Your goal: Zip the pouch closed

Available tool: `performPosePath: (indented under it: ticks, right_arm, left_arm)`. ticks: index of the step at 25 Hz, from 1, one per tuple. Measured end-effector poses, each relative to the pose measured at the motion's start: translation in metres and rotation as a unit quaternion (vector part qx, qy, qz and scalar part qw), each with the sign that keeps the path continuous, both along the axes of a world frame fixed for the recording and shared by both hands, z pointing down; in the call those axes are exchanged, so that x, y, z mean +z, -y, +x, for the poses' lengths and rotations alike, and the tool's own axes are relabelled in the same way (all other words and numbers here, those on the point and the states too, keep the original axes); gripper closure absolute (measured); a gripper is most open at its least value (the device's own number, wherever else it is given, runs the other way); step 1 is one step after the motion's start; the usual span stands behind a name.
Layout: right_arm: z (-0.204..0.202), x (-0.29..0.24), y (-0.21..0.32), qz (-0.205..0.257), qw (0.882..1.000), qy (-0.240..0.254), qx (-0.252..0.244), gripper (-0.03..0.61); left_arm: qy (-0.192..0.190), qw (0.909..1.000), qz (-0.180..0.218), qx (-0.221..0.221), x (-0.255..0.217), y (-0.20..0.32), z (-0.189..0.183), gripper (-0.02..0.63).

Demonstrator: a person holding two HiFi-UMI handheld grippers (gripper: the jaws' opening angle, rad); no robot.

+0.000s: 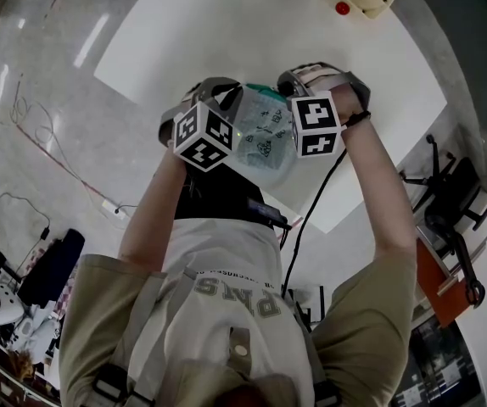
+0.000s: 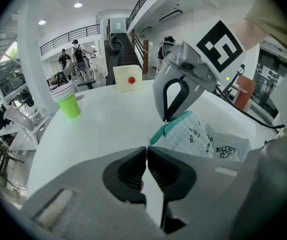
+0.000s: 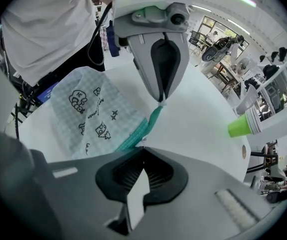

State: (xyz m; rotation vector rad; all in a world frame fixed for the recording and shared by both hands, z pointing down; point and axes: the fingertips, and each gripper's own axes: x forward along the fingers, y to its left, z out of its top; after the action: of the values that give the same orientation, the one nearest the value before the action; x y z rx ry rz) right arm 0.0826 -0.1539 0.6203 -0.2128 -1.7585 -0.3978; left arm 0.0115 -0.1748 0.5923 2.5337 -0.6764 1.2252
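Observation:
The pouch (image 1: 265,138) is pale checked fabric with small black drawings and a teal zipper band (image 3: 136,134). It hangs above the white table (image 1: 311,32), between the two grippers. My left gripper (image 2: 147,149) is shut on the teal tab at the band's end (image 3: 157,113). In the right gripper view it comes down from the top. My right gripper (image 3: 142,146) is shut on the zipper band a short way along from that tab. The slider is hidden between its jaws. In the left gripper view, its fingertips (image 2: 166,118) pinch the teal edge (image 2: 178,124).
A green cup (image 2: 69,103) and a cream box with a red button (image 2: 128,78) stand at the table's far side. A black cable (image 1: 307,227) runs down from the right gripper. A chair (image 1: 447,202) is off the table's right edge.

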Motion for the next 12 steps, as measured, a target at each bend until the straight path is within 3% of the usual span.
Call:
performPosePath:
  ticks: [12]
  right_arm:
    - [0.017, 0.003, -0.005, -0.003, 1.000, -0.004, 0.026, 0.577]
  left_arm:
    - [0.009, 0.9999, 0.000, 0.008, 0.006, 0.003, 0.004, 0.592]
